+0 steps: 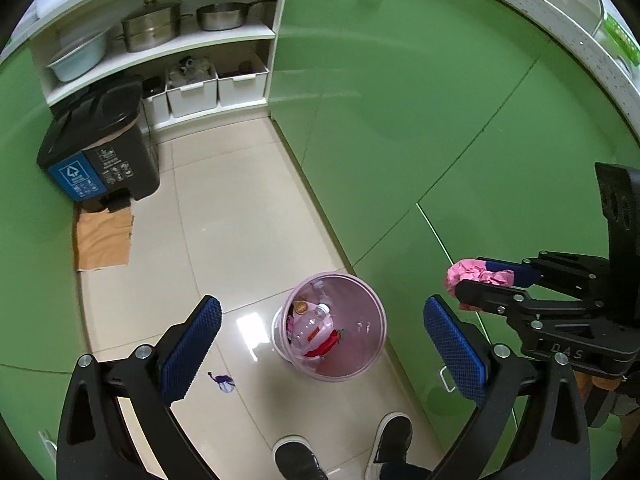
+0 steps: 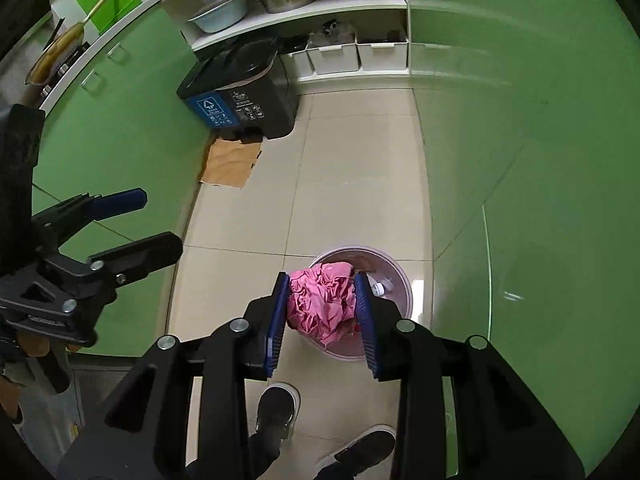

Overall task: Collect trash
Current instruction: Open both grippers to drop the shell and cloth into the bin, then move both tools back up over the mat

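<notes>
Green cabinet doors [image 1: 400,112] line a tiled floor [image 1: 240,208]; a black sorting bin [image 1: 100,152] stands beside brown cardboard [image 1: 104,240], with a steel pot [image 1: 150,30] and pan [image 1: 222,16] shelved above white boxes [image 1: 192,94]

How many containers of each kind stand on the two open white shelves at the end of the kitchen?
Steel pot with lid: 1
Steel pan with long handle: 1
Pale blue plastic basin: 1
White plastic storage bins, lower shelf: 3
Total: 6
</notes>
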A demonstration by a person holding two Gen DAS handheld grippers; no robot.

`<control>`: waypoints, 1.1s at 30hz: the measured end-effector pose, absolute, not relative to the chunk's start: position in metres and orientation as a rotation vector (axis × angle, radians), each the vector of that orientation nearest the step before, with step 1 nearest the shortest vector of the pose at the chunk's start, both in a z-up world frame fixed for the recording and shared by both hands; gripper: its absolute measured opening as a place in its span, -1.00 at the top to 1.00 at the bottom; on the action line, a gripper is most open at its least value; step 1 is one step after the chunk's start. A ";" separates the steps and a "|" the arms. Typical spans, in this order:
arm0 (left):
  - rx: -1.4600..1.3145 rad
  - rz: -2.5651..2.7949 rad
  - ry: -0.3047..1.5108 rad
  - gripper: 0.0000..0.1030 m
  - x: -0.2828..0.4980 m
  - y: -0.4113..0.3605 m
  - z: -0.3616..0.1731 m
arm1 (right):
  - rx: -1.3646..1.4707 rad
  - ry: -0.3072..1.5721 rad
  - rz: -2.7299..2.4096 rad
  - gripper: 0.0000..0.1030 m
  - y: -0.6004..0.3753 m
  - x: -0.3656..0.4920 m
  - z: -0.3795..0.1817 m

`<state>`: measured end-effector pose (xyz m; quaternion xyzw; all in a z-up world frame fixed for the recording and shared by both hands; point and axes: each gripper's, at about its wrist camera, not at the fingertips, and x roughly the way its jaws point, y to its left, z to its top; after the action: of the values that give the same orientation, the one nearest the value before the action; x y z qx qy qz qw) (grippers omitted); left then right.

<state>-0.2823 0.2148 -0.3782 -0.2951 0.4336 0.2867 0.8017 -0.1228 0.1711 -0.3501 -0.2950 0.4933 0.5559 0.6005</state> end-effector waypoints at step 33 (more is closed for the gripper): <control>-0.512 0.490 0.889 -0.89 -0.262 0.154 -0.138 | -0.495 1.086 1.118 -0.94 0.073 -0.102 -0.081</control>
<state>-0.2622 0.1540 -0.1380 -0.2424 0.4211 0.2322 0.8426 -0.1016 0.0727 -0.0805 -0.2208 0.4846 0.4986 0.6840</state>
